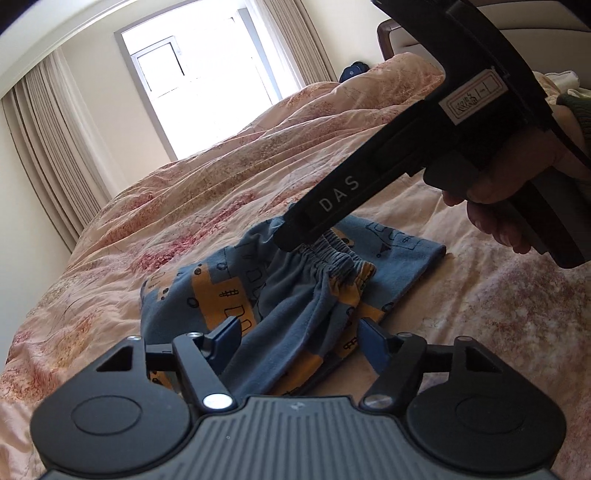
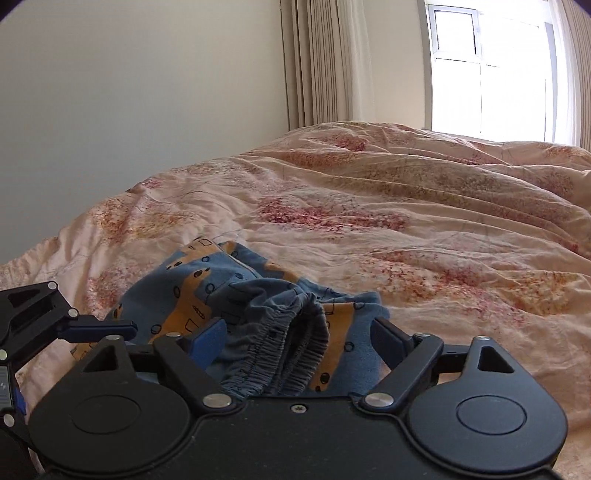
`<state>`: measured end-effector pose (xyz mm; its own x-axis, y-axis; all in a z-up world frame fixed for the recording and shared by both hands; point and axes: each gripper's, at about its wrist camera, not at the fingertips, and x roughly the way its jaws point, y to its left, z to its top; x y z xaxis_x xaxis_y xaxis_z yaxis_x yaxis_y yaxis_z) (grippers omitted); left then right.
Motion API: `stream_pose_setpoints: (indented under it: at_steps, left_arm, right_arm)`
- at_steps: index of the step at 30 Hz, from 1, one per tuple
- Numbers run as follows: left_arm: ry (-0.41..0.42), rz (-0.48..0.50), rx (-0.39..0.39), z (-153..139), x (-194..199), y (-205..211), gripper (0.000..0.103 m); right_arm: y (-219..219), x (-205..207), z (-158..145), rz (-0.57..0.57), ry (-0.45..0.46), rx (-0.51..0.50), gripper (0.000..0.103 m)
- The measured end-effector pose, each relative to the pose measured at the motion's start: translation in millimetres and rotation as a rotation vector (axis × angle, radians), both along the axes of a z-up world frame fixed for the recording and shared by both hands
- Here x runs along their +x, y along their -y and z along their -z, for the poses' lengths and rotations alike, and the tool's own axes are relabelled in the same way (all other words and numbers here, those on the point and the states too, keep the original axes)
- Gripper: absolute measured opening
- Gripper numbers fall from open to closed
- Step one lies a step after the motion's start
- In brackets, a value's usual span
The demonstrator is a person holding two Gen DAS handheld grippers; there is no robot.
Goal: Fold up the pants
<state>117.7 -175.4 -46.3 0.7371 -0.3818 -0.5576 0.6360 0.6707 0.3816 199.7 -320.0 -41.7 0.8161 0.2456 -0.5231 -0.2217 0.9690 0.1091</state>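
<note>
Small blue pants [image 1: 221, 295] with orange patches and black drawings lie bunched on the bed. In the left wrist view my left gripper [image 1: 301, 336] stands open, a fold of the blue cloth lying loosely between its fingers. My right gripper [image 1: 295, 236] reaches in from the upper right, held by a hand [image 1: 517, 192], with its tip over the gathered elastic waistband [image 1: 332, 258]. In the right wrist view the right gripper [image 2: 297, 338] is open around the waistband [image 2: 280, 354] of the pants [image 2: 192, 288], its pads apart from the cloth. One finger [image 2: 103, 329] of the left gripper shows at the left.
A rumpled pink floral quilt [image 2: 369, 206] covers the bed, rising in folds toward the window [image 2: 487, 66]. Beige curtains [image 2: 317, 62] hang beside it. A brown headboard [image 1: 388, 33] and a dark bag [image 1: 352, 72] lie far behind. A plain wall [image 2: 129, 92] is at the left.
</note>
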Motion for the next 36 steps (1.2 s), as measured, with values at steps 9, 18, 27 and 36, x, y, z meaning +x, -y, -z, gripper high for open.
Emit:
stream_pose_setpoints:
  at_steps: [9, 18, 27, 36]
  left_arm:
    - [-0.026, 0.008, 0.027, 2, -1, 5, 0.017]
    - [-0.041, -0.016, -0.017, -11, 0, -1, 0.007]
    - [-0.047, -0.015, -0.066, -23, 1, -3, 0.005]
    - [-0.058, 0.041, -0.078, -28, -3, 17, 0.005]
  right_arm:
    - [10, 12, 17, 0.089, -0.059, 0.181, 0.046]
    - [17, 7, 13, 0.168, -0.066, 0.249, 0.011]
    - [15, -1, 4, 0.177, -0.042, 0.235, 0.008]
    - [28, -13, -3, 0.232, -0.006, 0.216, 0.008]
